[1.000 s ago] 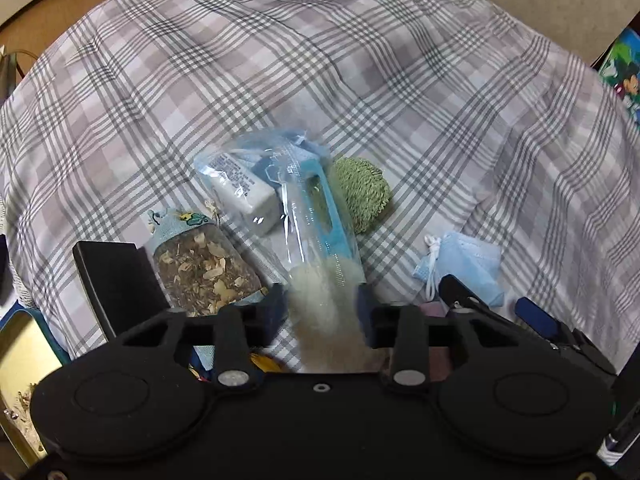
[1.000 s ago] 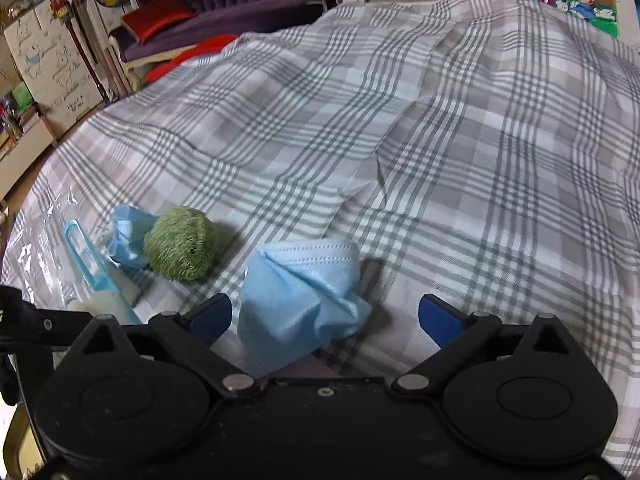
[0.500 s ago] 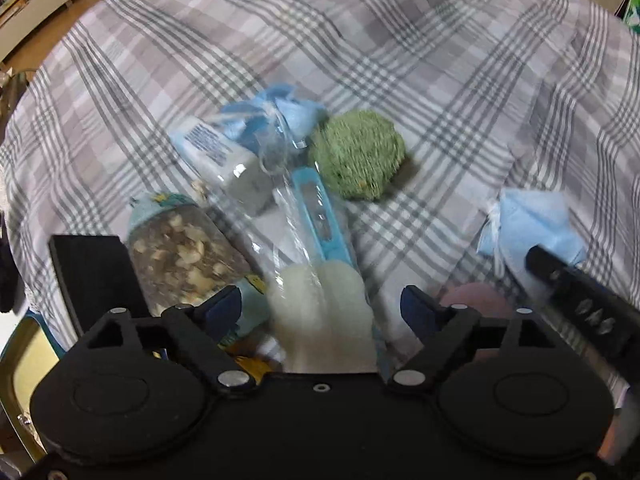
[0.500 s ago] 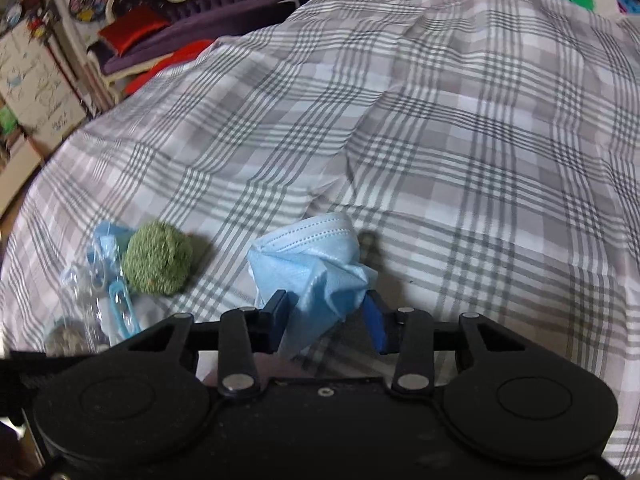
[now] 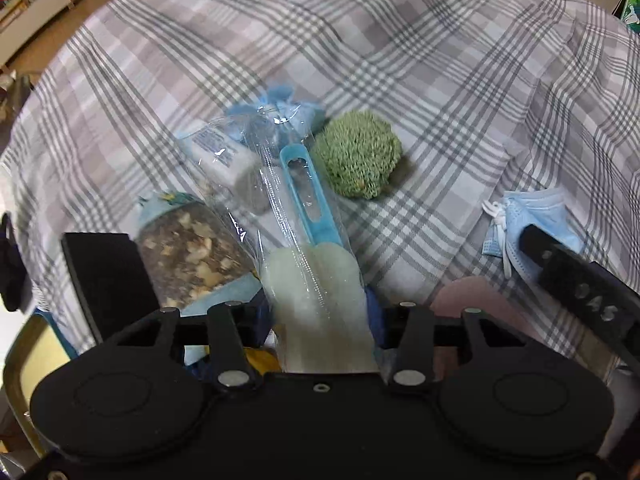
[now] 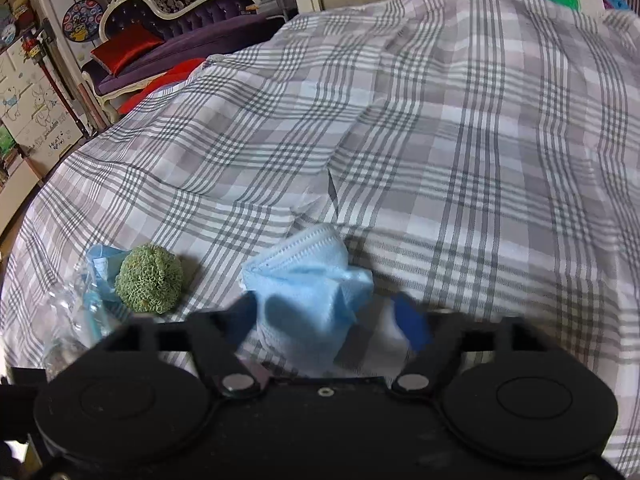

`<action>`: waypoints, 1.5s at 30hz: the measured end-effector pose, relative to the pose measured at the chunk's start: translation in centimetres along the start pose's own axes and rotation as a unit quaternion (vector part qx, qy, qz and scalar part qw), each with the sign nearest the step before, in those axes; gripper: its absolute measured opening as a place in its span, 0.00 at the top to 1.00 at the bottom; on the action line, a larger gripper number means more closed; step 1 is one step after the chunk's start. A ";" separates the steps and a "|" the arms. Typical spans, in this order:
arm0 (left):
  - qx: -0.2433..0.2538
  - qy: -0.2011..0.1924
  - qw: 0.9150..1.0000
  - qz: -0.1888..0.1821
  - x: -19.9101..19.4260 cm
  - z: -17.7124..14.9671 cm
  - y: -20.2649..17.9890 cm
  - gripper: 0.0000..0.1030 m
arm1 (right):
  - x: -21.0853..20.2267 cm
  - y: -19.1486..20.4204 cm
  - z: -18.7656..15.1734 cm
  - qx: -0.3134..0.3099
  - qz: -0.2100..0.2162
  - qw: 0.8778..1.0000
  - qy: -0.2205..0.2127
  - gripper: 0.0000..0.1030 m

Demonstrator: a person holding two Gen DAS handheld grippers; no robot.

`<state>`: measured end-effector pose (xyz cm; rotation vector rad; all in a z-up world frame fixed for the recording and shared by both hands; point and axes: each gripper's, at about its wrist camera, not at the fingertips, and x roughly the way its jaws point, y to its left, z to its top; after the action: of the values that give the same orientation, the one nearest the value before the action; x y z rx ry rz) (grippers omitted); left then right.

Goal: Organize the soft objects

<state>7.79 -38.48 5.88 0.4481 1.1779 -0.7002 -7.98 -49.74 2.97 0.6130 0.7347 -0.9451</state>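
My left gripper [image 5: 318, 314] is shut on the white sponge head of a blue-handled sponge brush [image 5: 310, 216] wrapped in clear plastic. A green knitted ball [image 5: 357, 165] lies just right of the brush. A crumpled blue face mask [image 6: 308, 292] sits between the blue pads of my right gripper [image 6: 326, 318], whose jaws are blurred and apart. The mask also shows in the left wrist view [image 5: 532, 224], with the right gripper's arm over it. The green ball [image 6: 149, 279] lies left of the mask in the right wrist view.
A bag of dried bits [image 5: 188, 248], a small white packet [image 5: 224, 156] and blue cloth [image 5: 288, 110] lie by the brush on the plaid bedspread [image 5: 400, 52]. A black block [image 5: 106, 272] and a yellow-rimmed tin [image 5: 24, 364] sit at the left. A pink object [image 5: 476, 300] lies under my grippers.
My left gripper opened, then shut again on the sponge brush head. My right gripper shut on the mask half a second ago and now stands open around it.
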 end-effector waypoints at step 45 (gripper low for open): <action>0.019 -0.062 0.998 0.013 -5.9 -3.3 -0.7 0.55 | -0.7 -0.2 1.0 0.048 -0.002 0.998 -0.044 0.00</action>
<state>3.80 -35.33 10.41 0.4452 1.0413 -0.7183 -8.19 -50.23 4.13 0.6491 0.6152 -1.0099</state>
